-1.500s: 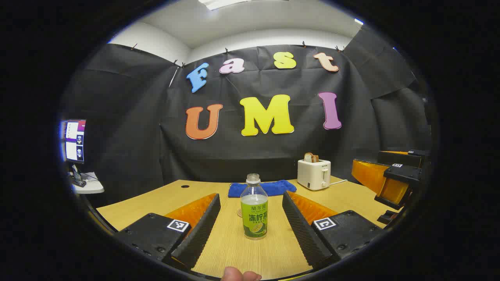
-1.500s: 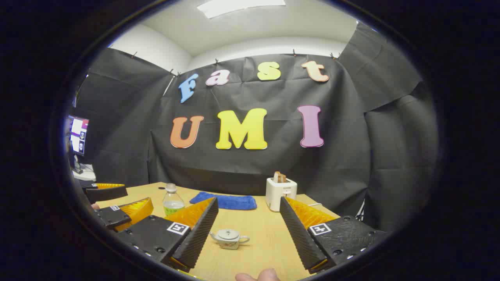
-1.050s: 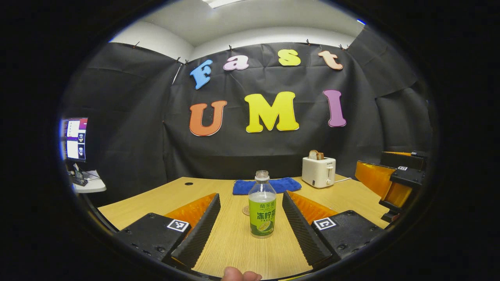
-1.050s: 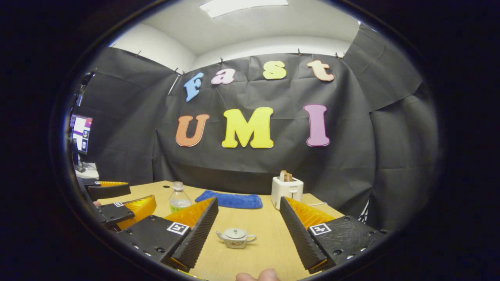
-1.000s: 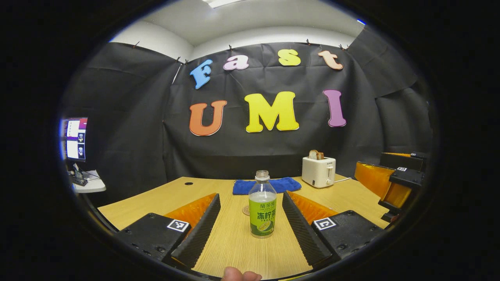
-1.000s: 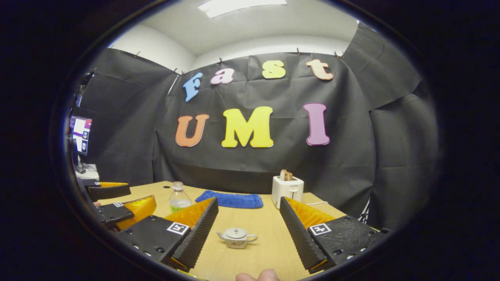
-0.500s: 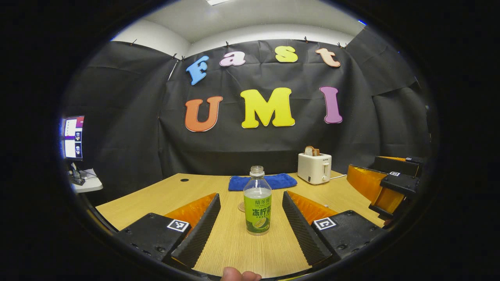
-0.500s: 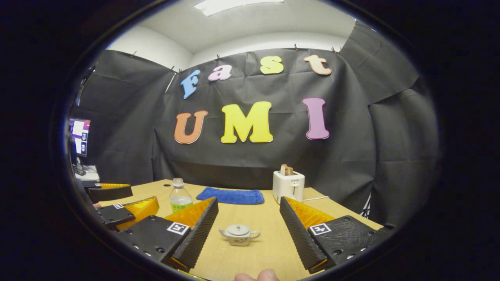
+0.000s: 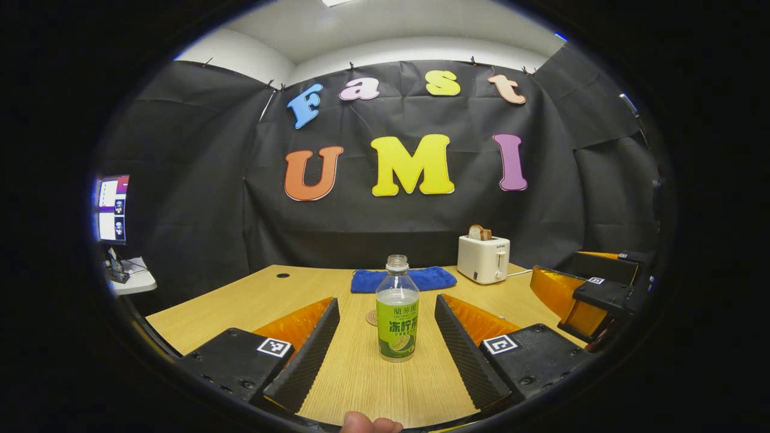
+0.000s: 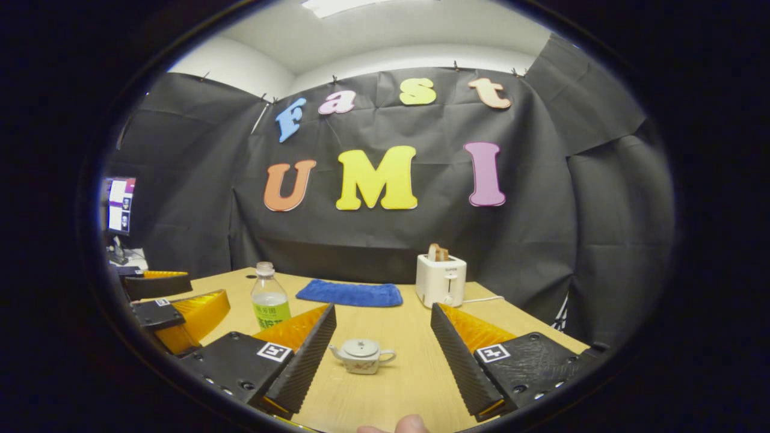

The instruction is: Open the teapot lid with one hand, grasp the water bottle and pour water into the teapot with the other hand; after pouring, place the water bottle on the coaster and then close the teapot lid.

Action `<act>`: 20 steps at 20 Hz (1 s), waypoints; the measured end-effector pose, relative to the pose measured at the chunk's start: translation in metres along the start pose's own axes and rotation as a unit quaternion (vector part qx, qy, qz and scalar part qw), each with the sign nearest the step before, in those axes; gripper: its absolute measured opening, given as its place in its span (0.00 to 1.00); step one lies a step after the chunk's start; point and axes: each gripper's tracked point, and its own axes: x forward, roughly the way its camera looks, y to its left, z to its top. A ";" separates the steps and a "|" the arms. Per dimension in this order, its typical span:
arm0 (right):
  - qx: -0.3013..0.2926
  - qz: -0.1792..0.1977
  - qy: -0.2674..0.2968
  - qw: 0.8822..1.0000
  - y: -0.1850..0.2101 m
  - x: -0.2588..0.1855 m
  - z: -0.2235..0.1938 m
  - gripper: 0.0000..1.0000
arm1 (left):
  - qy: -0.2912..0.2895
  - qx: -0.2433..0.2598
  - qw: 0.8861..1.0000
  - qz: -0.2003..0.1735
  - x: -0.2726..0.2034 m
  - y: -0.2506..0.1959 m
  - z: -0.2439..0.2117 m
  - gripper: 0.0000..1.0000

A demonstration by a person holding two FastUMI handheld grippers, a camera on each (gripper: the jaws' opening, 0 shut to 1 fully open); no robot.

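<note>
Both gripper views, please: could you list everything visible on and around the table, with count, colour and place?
water bottle: one, clear with green label, uncapped, upright on the table between the left tongs' fingers, untouched
coaster: one, tan, round, just behind the bottle
teapot: one, pale, lid on, between the right tongs' fingers, untouched
cloth: one, blue, at the table's far edge
toaster: one, white, bread in its slot, far right
table: one, light wood
monitor: one, lit, far left
left tongs: one, open
right tongs: one, open
fingertip: one, bottom edge
</note>
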 end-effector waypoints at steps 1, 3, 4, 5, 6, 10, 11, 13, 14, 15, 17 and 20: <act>0.001 -0.001 0.006 1.000 -0.001 0.006 -0.007 0.95 | 0.002 -0.002 1.000 -0.001 -0.001 0.000 -0.001 0.99; 0.004 -0.002 0.021 1.000 -0.001 0.015 -0.020 0.95 | 0.003 -0.002 1.000 -0.001 -0.002 0.001 -0.001 1.00; 0.003 -0.001 0.028 1.000 0.001 0.019 -0.025 0.95 | 0.001 0.000 1.000 -0.001 -0.002 0.001 0.000 0.99; 0.000 0.000 0.034 0.999 0.002 0.025 -0.029 0.95 | 0.000 0.000 1.000 0.000 -0.003 0.002 0.002 1.00; -0.003 0.000 0.037 0.999 0.004 0.030 -0.033 0.95 | 0.000 -0.001 1.000 -0.001 -0.002 0.002 0.000 0.99; -0.003 -0.003 0.056 0.998 0.007 0.054 -0.050 0.95 | 0.008 -0.006 1.000 -0.007 0.000 0.001 -0.004 1.00; -0.003 -0.004 0.062 0.998 0.009 0.061 -0.055 0.95 | 0.007 -0.006 1.000 -0.007 0.000 0.001 -0.003 1.00; -0.004 -0.004 0.071 0.997 0.012 0.073 -0.063 0.95 | 0.007 -0.006 1.000 -0.006 0.000 0.004 -0.004 1.00; -0.004 -0.002 0.077 0.997 0.014 0.078 -0.067 0.96 | 0.008 -0.006 1.000 -0.005 0.001 0.006 -0.005 0.99; -0.002 0.001 0.082 0.997 0.018 0.083 -0.072 0.96 | 0.009 -0.007 1.000 -0.004 0.002 0.008 -0.005 0.99; -0.005 0.003 0.090 0.996 0.022 0.091 -0.078 0.94 | 0.011 -0.006 1.000 -0.002 0.002 0.010 -0.007 1.00; -0.016 0.011 0.102 0.995 0.031 0.099 -0.086 0.78 | 0.014 -0.005 1.000 -0.002 0.002 0.010 -0.009 1.00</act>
